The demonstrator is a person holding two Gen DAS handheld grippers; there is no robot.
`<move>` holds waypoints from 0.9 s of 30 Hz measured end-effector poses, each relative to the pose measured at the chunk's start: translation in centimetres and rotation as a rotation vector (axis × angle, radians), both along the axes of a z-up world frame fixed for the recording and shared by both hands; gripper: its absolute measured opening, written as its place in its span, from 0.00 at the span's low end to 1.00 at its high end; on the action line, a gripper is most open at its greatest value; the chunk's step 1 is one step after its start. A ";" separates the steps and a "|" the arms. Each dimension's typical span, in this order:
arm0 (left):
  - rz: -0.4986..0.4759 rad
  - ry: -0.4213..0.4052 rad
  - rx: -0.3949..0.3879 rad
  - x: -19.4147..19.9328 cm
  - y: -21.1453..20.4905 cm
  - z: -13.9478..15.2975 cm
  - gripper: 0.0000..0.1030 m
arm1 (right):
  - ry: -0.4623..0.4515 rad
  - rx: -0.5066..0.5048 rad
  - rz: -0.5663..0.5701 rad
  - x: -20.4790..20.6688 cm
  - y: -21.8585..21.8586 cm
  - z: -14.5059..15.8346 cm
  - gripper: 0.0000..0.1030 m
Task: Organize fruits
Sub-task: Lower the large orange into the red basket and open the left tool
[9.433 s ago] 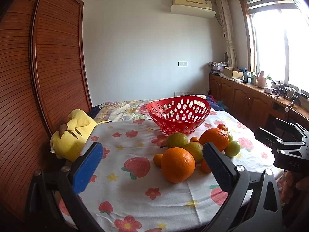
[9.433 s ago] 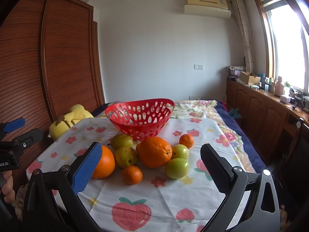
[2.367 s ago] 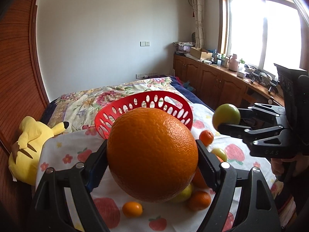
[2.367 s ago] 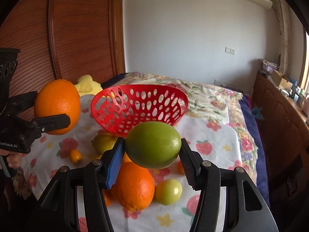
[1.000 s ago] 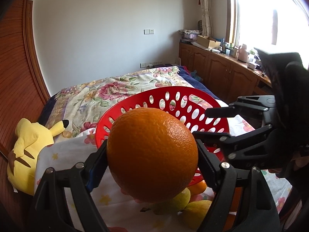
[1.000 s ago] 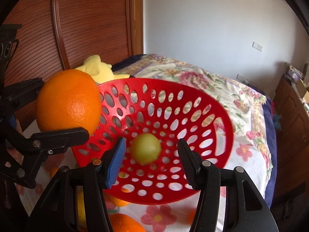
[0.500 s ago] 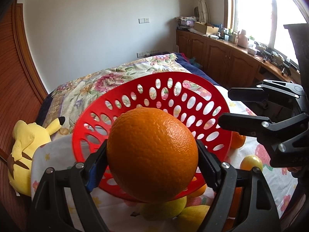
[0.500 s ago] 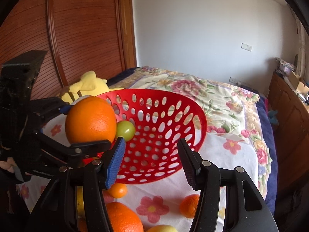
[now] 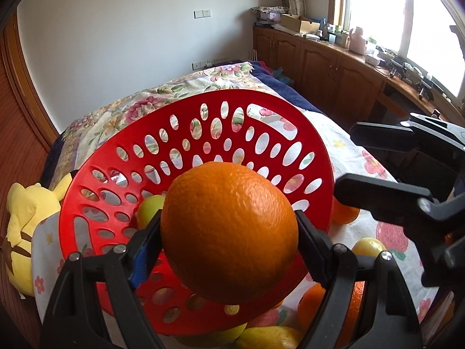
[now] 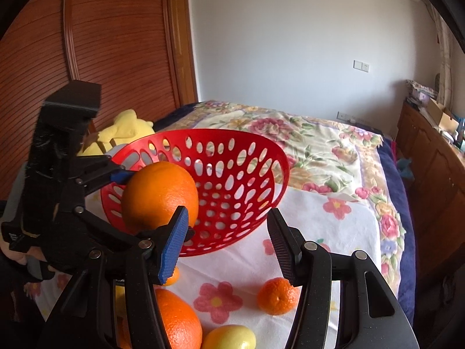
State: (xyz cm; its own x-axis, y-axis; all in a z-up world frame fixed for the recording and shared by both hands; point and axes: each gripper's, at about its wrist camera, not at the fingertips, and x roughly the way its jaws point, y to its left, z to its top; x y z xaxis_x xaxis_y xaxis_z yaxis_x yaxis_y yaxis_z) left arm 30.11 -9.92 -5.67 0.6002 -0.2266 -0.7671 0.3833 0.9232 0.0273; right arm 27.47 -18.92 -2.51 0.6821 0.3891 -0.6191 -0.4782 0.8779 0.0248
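My left gripper is shut on a large orange and holds it over the near side of the red perforated basket. A green fruit lies inside the basket behind the orange. In the right wrist view the same orange hangs at the basket's left rim in the left gripper. My right gripper is open and empty, just in front of the basket. Loose on the cloth lie a small tangerine, another large orange and a yellow-green fruit.
The fruits lie on a flower-print cloth over a bed. A yellow plush toy sits left of the basket. A wooden wardrobe stands at the left and low cabinets run under the window at the right.
My left gripper has carried the orange further over the basket. My right gripper, empty after dropping the green fruit in, has drawn back and lower in front of the basket.
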 end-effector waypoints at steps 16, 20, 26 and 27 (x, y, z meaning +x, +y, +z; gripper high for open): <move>0.032 -0.062 -0.008 0.0 0.3 2.2 0.83 | -0.006 0.014 -0.008 -0.8 -0.5 0.4 0.59; 0.024 -0.094 -0.020 -1.0 0.6 3.3 0.83 | -0.013 0.051 -0.017 -1.5 -1.1 1.2 0.60; 0.032 -0.118 -0.046 -3.0 1.9 3.8 0.83 | -0.038 0.055 -0.031 -3.8 -1.2 1.8 0.61; 0.033 -0.121 -0.050 -3.4 2.1 3.8 0.83 | -0.039 0.057 -0.034 -4.1 -1.2 1.9 0.61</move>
State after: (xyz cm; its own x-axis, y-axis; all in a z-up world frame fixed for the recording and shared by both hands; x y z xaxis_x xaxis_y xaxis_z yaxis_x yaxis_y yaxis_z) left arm 26.67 -7.86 -1.88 0.6956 -0.2413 -0.6766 0.3492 0.9367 0.0249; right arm 23.42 -20.08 -0.62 0.7186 0.3993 -0.5694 -0.4495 0.8914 0.0578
